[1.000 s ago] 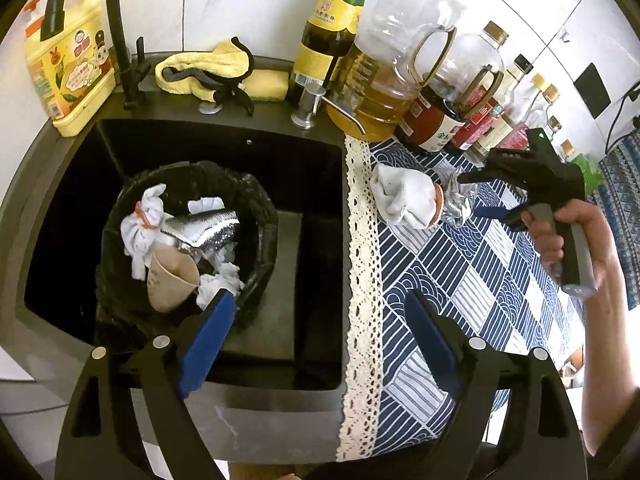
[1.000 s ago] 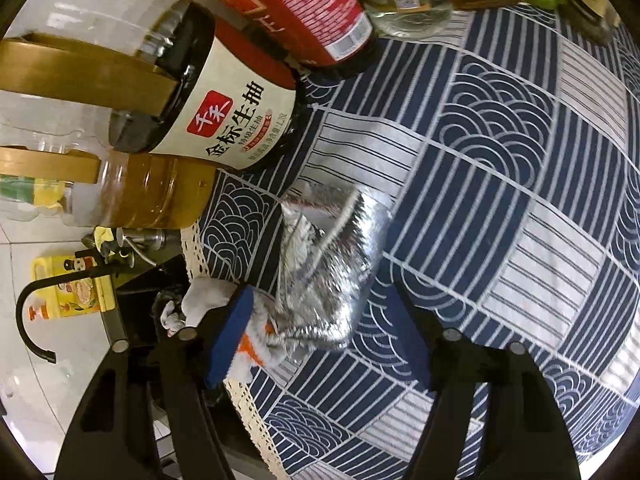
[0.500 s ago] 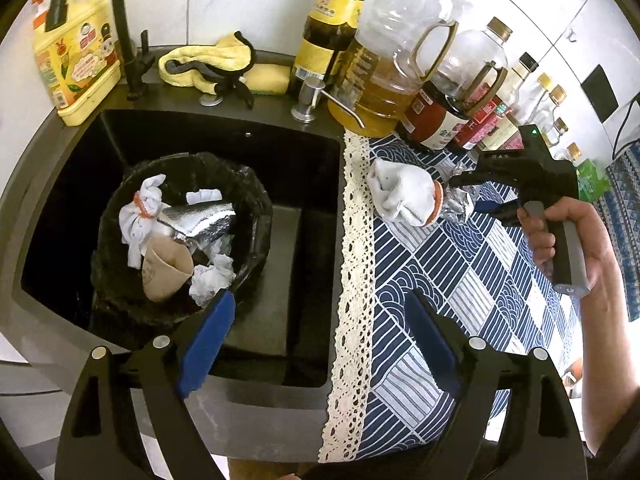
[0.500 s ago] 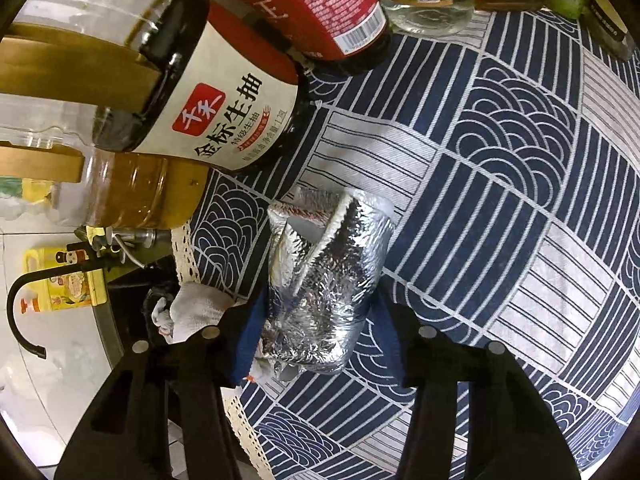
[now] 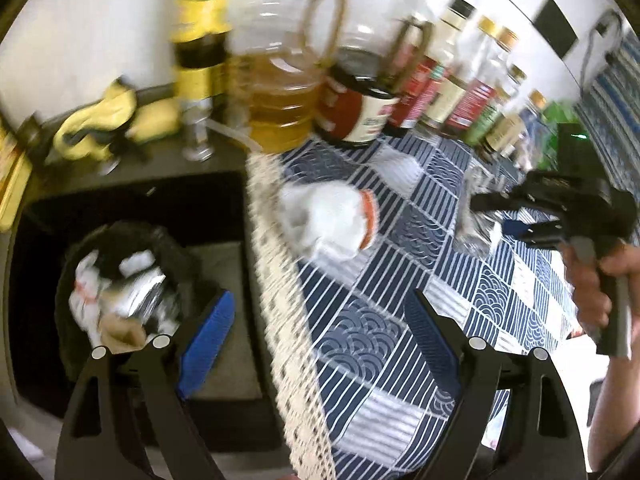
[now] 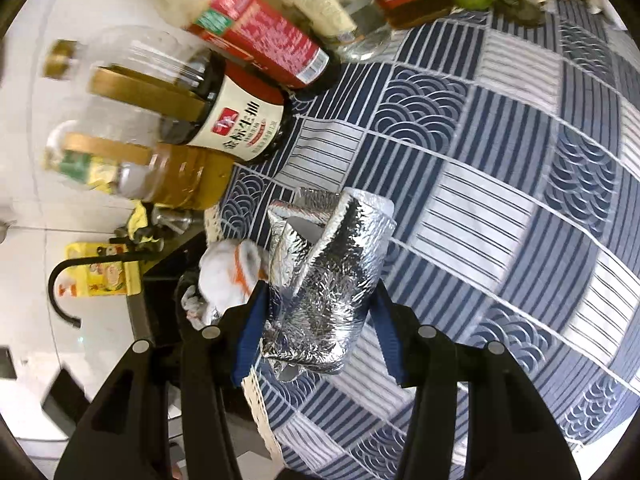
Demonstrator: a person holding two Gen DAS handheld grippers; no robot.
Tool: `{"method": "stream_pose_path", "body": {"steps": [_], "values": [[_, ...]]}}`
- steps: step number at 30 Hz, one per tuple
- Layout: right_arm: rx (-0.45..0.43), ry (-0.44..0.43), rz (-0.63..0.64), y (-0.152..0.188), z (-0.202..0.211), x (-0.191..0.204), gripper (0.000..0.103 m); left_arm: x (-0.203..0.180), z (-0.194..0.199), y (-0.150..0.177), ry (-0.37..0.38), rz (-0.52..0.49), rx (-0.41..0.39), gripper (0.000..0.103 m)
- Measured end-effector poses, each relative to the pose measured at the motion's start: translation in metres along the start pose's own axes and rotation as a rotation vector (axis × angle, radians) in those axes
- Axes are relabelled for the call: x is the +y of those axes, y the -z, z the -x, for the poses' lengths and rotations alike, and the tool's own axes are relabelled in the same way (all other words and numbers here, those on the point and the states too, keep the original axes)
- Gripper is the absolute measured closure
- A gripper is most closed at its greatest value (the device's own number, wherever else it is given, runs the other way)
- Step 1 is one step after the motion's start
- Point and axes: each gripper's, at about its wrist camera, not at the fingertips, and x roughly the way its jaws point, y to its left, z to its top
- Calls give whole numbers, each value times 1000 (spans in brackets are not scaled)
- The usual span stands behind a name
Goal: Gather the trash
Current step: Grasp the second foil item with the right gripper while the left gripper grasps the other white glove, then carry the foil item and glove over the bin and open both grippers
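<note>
My right gripper [image 6: 316, 332] pinches the crumpled foil bag [image 6: 320, 288]; a soft grip may slip. Left gripper [image 5: 316, 332] gapes wide, nothing in it.

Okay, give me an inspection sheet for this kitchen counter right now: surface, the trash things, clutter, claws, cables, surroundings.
Surface: blue patterned cloth with a lace edge, beside a black sink.
Job's things: crumpled foil pouch between the right claw's pads; white wad on the cloth near the lace edge; lined bin in the sink already holds trash.
Clutter: oil jug, soy sauce bottle and a row of other bottles at the back; yellow rag behind the sink.
Claws: right claw shut on the pouch, jaws just closed; left claw open, empty.
Cables: one at the wall, top right.
Surroundings: white tiled wall, black tap.
</note>
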Motion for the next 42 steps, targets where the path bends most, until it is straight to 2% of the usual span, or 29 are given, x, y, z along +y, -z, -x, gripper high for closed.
{"method": "stream_pose_path", "body": {"steps": [3,9,13,15,18,21,23,24,26,32,35,42], "values": [[-30,-23,-12,18,23,-10,51,-10,-16,-16,15,-47,18,19],[-73,-50,-35,47,51,-23,51,-16,-62,-44,-9,-79,81,14],[-96,-58,-50,65,64,-30,51,-9,-94,-57,-25,-54,141,14],[-101,-76,-66,71,68,-33,51,-7,-104,-61,-8,-50,155,14],[-105,-89,-79,79,71,-36,51,-3,-120,-65,-39,-57,169,14],[-104,-102,-86,84,71,-38,51,-3,-126,-69,-23,-59,170,23],[-105,-105,-93,86,71,-39,51,-4,-130,-71,-42,-80,162,34],[-104,-106,-96,86,70,-39,51,-4,-131,-72,-41,-80,166,37],[-100,-110,-97,87,69,-39,51,0,-136,-74,-18,-62,177,51],[-96,-105,-87,87,67,-36,51,2,-134,-76,23,-55,168,75],[-88,-105,-74,86,63,-33,51,3,-128,-77,46,-48,160,80],[-51,-109,-25,80,49,-13,51,10,-93,-71,72,-33,116,81]]}}
